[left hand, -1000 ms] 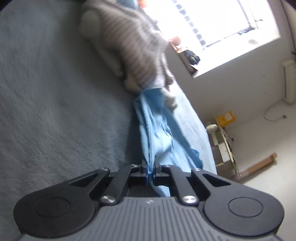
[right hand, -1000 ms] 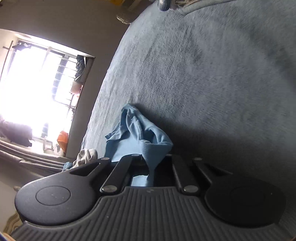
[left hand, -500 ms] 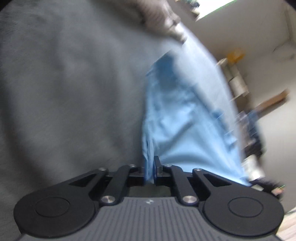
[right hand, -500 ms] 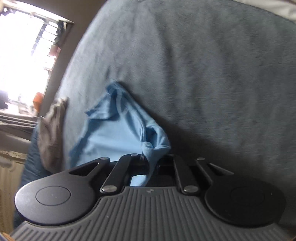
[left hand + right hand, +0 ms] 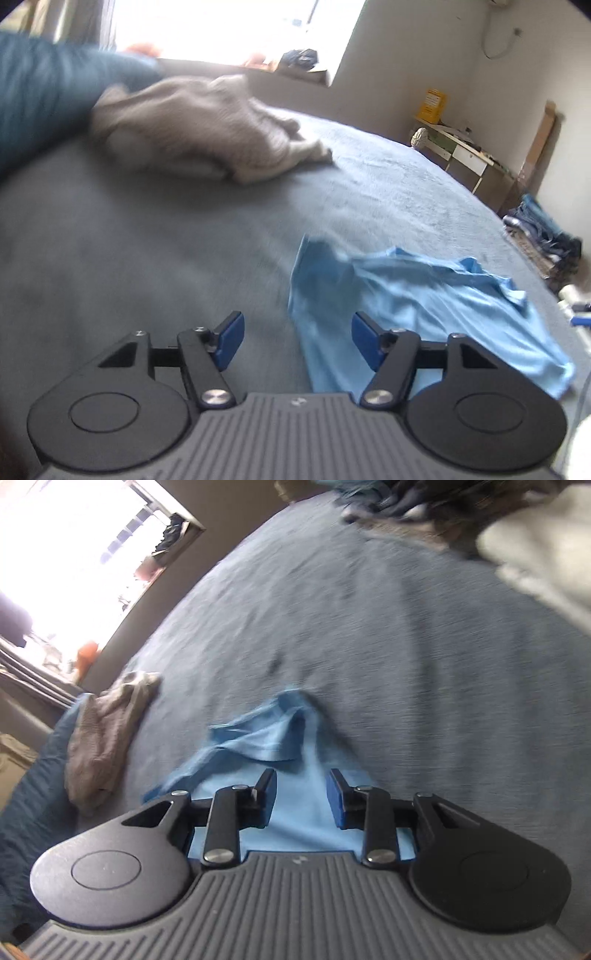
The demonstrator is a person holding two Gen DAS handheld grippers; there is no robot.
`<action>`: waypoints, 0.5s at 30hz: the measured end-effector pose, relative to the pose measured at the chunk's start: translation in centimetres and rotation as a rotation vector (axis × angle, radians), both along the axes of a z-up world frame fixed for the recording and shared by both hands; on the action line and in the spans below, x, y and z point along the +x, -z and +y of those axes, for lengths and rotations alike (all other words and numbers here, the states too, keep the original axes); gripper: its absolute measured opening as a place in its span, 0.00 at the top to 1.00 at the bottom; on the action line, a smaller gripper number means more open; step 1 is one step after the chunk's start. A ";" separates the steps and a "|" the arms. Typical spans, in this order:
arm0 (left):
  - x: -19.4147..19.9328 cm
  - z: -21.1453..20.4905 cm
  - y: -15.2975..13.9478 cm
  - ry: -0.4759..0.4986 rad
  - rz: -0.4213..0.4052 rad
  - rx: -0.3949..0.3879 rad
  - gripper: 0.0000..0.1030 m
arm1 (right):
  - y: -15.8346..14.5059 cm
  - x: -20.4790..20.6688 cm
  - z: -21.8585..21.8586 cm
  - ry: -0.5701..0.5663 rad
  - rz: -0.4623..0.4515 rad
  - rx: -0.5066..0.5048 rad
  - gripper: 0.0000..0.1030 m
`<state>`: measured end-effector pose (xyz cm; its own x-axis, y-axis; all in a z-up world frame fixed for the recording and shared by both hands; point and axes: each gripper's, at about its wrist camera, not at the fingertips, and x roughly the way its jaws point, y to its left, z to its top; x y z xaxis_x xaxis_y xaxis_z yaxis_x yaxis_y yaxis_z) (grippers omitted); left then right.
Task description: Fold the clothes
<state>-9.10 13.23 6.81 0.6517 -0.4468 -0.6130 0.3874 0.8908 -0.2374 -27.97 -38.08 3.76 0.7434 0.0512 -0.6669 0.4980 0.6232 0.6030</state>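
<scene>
1. A bright window (image 5: 221,26) is seen behind the bed (image 5: 147,240), with small dark and orange items blurred on its sill.
2. The bed is covered by a grey-blue blanket.
3. A blue quilted cover (image 5: 44,88) is bunched at the far left corner of the bed.
4. A low desk (image 5: 465,155) with white drawer fronts is placed against the right wall, and a yellow box (image 5: 432,105) is set at its far end.
5. A tall cardboard piece (image 5: 539,144) is leaned beside the desk.
6. A white cable (image 5: 498,44) is hung on the wall.
</scene>
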 end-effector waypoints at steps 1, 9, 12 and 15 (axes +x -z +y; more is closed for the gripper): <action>0.8 -0.8 0.2 -0.003 -0.004 -0.001 0.35 | 0.5 1.2 0.0 0.004 0.000 0.033 0.72; 5.8 -3.5 2.7 -0.016 0.030 -0.045 0.44 | 4.8 8.1 -1.6 0.050 0.106 0.214 0.72; 7.0 -3.8 3.5 -0.001 0.043 -0.062 0.68 | 5.6 9.9 -2.1 0.038 0.084 0.252 0.76; 7.7 -3.7 4.1 0.010 0.062 -0.077 0.79 | 5.2 11.5 -2.7 0.017 -0.017 0.235 0.85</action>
<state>-1.40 9.56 2.74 0.6088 -0.5002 -0.6157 0.3785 0.8653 -0.3287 -16.51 -40.82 -1.43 0.7566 0.1903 -0.6256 0.4960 0.4564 0.7387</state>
